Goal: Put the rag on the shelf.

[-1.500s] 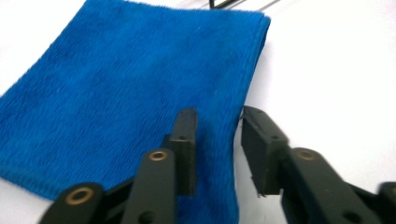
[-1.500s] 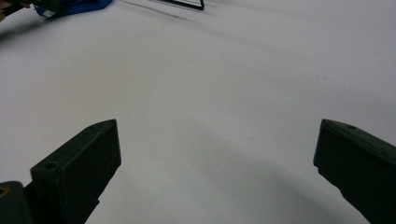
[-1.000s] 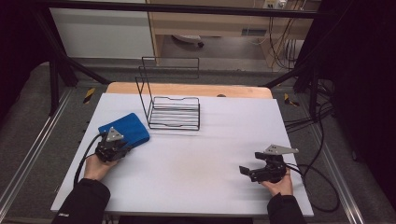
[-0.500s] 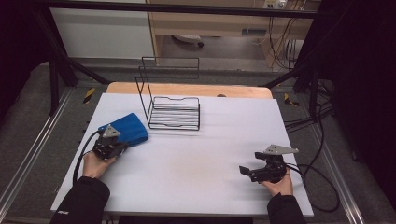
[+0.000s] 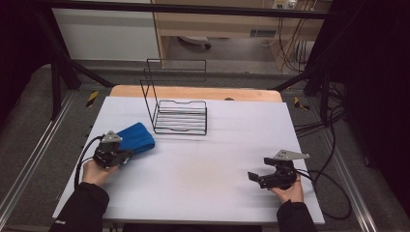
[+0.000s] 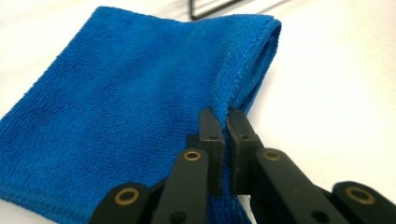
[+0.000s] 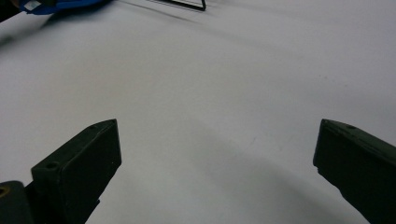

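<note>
A folded blue cloth (image 5: 139, 136) lies on the left of the white table (image 5: 217, 154). My left gripper (image 5: 126, 154) sits at the cloth's near edge. In the left gripper view its jaws (image 6: 222, 114) are pinched together on a fold along the edge of the blue cloth (image 6: 116, 93). My right gripper (image 5: 254, 177) rests low at the table's front right, pointing left. Its jaws (image 7: 217, 135) stand wide apart over bare table, with nothing between them.
A black wire rack (image 5: 180, 116) with a tall back frame stands at the middle back of the table, just right of the cloth. A wooden strip (image 5: 193, 93) runs along the far edge. Cables trail off the table's right side.
The left gripper has closed on the cloth's near edge, and the cloth has shifted and bunched slightly there. The right hand has not moved.
</note>
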`<action>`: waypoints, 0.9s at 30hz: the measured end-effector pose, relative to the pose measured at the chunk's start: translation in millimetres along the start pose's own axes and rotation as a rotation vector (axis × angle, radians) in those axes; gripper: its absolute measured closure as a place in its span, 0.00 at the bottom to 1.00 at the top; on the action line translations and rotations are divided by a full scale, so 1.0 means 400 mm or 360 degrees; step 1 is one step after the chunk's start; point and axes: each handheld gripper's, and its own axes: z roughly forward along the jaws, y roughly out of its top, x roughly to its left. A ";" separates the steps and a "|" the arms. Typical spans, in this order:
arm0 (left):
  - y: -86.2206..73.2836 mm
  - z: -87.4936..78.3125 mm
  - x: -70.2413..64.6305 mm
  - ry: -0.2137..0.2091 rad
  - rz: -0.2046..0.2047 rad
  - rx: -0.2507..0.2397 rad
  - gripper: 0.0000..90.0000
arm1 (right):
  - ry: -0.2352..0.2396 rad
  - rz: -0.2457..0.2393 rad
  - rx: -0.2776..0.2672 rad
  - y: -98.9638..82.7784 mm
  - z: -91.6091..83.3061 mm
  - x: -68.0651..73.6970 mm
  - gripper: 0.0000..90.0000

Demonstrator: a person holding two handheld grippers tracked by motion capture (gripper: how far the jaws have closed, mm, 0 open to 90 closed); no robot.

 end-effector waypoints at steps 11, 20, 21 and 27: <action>-0.008 0.002 -0.111 -0.0188 0.0031 -0.0006 0.95 | 0.0003 -0.0001 -0.0007 0.000 -0.001 0.001 0.02; -0.010 0.012 -0.197 -0.0284 0.0072 -0.0015 0.95 | 0.0005 -0.0006 -0.0004 0.001 0.002 0.005 0.02; -0.010 0.013 -0.207 -0.0289 0.0082 -0.0016 0.95 | 0.0008 -0.0001 -0.0005 0.001 0.003 0.007 0.02; -0.009 0.024 -0.271 -0.0324 0.0129 -0.0008 0.95 | 0.0012 -0.0015 0.0001 0.003 0.005 0.011 0.02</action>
